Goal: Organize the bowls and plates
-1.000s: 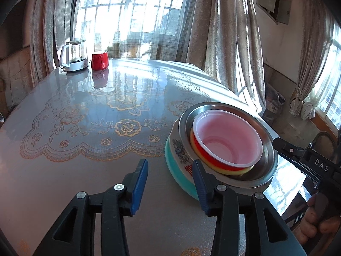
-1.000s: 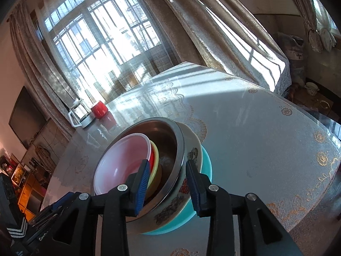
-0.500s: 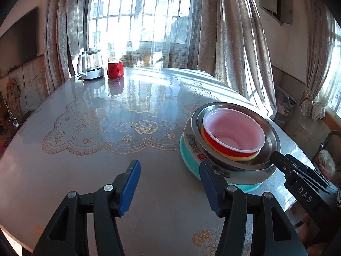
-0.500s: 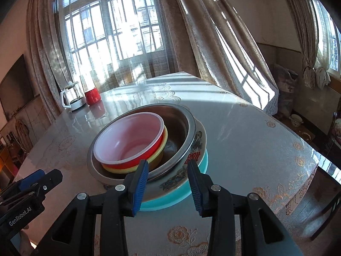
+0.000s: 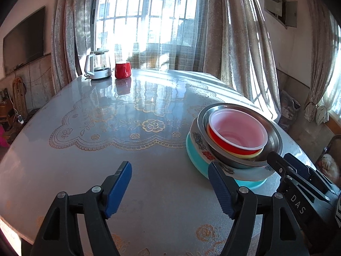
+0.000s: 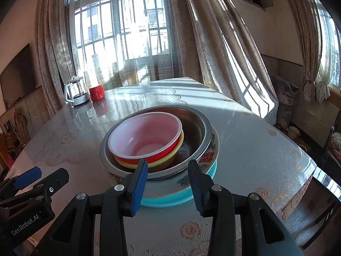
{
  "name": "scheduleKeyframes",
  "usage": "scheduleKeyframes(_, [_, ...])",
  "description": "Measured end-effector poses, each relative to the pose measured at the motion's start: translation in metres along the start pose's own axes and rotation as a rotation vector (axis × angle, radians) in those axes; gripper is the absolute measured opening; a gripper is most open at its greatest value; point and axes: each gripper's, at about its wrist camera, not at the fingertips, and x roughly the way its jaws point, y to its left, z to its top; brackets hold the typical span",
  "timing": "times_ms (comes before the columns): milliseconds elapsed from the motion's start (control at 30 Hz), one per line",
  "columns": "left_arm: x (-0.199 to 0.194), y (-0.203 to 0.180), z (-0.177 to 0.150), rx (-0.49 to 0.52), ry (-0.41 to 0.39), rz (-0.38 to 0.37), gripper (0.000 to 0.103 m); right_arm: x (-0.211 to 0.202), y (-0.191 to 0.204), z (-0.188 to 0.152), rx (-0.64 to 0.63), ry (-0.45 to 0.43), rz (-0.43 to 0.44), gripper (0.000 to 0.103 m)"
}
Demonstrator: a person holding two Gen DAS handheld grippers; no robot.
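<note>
A nested stack stands near the table's right edge: a teal plate (image 5: 194,155) (image 6: 181,198) at the bottom, then a white patterned dish (image 5: 198,138) (image 6: 213,151), a steel bowl (image 5: 275,140) (image 6: 202,132), a yellow bowl (image 6: 177,151) and a red bowl (image 5: 236,132) (image 6: 147,134) with a pale inside. My left gripper (image 5: 169,167) hovers over bare table left of the stack, jaws opening with nothing between them. My right gripper (image 6: 168,164) is open just short of the stack's near rim, gripping nothing. Each gripper also shows in the other view: right gripper (image 5: 277,162), left gripper (image 6: 32,175).
A glass kettle (image 5: 98,66) (image 6: 75,93) and a red mug (image 5: 122,70) (image 6: 97,92) stand at the table's far end by the window. The tabletop (image 5: 127,128) has a lace-pattern cover. Curtains hang behind, and the table edge (image 6: 298,198) drops off close to the right of the stack.
The left jaws have spread wider and that gripper has drawn back from the stack. The right gripper has rolled level and pulled off the stack's rim, which it straddled before.
</note>
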Motion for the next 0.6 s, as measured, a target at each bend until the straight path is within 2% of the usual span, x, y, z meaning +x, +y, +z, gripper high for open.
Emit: scheduleKeyframes(600, [-0.0036, -0.0011, 0.0011, 0.008, -0.013, 0.001, 0.081, -0.0026, 0.0062, 0.0017, -0.009, -0.003, -0.002, 0.039])
